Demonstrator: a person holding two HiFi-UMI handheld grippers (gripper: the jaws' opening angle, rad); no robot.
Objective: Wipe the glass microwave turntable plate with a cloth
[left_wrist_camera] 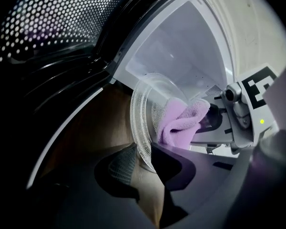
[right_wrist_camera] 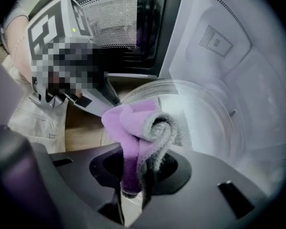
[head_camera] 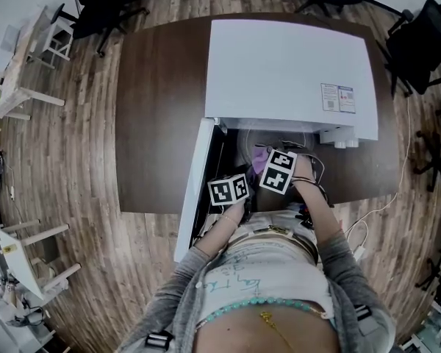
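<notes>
Two grippers: both are working at the open front of the microwave (head_camera: 287, 72).
Left gripper (left_wrist_camera: 142, 157): it is pinching the rim of the glass plate (left_wrist_camera: 144, 113).
Right gripper (right_wrist_camera: 136, 179): it is squeezing the bunched purple cloth (right_wrist_camera: 133, 128) and holding it against the plate.
Glass plate: it is sitting in the mouth of the white microwave, beside the open door (head_camera: 195, 190).
Microwave: it is standing on the dark table (head_camera: 158, 109).

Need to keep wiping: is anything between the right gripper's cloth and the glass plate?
Nothing visible does. The purple cloth, pinched in the right gripper, lies against the face of the glass plate. The left gripper clamps the plate's near rim, clear of the cloth.
</notes>
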